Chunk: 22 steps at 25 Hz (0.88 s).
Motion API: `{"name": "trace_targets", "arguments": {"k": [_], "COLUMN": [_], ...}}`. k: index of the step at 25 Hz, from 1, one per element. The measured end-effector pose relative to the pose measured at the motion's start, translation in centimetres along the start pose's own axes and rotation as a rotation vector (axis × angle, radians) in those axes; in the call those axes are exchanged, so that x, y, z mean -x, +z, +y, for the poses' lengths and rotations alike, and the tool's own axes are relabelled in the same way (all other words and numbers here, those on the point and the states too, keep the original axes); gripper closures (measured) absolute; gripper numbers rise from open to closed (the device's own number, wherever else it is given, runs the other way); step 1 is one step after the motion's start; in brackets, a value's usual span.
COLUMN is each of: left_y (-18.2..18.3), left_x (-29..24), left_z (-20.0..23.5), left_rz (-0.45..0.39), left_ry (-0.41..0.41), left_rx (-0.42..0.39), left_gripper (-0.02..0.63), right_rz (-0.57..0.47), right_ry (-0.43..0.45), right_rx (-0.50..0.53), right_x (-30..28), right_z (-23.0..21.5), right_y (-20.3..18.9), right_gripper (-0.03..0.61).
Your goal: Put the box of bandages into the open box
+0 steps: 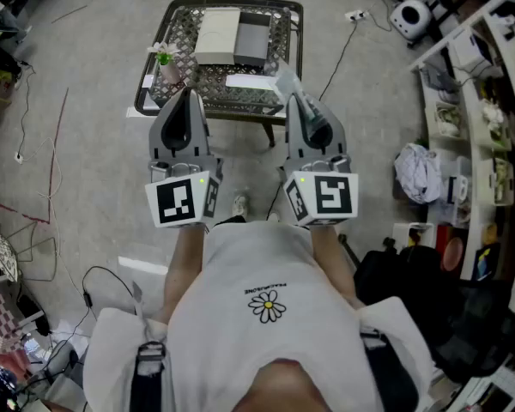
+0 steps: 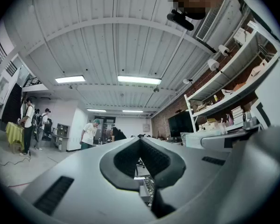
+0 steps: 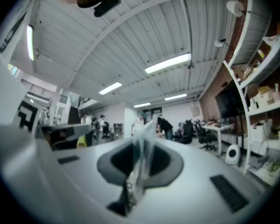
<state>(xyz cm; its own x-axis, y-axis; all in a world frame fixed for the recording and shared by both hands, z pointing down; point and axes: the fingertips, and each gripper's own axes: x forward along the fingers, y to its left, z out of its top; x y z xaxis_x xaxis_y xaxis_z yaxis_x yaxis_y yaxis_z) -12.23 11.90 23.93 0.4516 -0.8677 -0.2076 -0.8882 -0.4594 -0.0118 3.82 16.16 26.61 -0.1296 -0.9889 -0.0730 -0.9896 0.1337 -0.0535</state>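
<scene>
Both arms reach toward twelve o'clock, short of the dark metal lattice bench (image 1: 297, 37); right claw (image 1: 293, 99) pinches a thin clear plastic packet (image 1: 285, 79), left claw (image 1: 187, 94) closed, empty.

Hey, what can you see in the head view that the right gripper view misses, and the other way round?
Head view only: the table, the white-and-grey box on it, and the left gripper. Right gripper view only: ceiling lights and people far off. Both: the right gripper shut on a clear plastic wrapper.
</scene>
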Motion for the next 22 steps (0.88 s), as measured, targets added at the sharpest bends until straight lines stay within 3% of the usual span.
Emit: {"name": "trace_targets", "arguments": {"k": [11, 22], "left_y": [0.1, -0.2], "left_x": [0.9, 2.3], "left_z": [0.5, -2.1], "left_rz": [0.005, 0.01], "left_ry": [0.02, 0.058], "left_rx": [-0.006, -0.021], "left_gripper": [0.594, 0.594], "right_rz": [-0.018, -0.02], "right_ry": [0.041, 0.052], "right_rx": [0.011, 0.02], "right_x": [0.2, 2.2], "right_z": [1.2, -1.0], "right_y": [0.2, 0.0], "right_gripper": [0.534, 0.534]}}
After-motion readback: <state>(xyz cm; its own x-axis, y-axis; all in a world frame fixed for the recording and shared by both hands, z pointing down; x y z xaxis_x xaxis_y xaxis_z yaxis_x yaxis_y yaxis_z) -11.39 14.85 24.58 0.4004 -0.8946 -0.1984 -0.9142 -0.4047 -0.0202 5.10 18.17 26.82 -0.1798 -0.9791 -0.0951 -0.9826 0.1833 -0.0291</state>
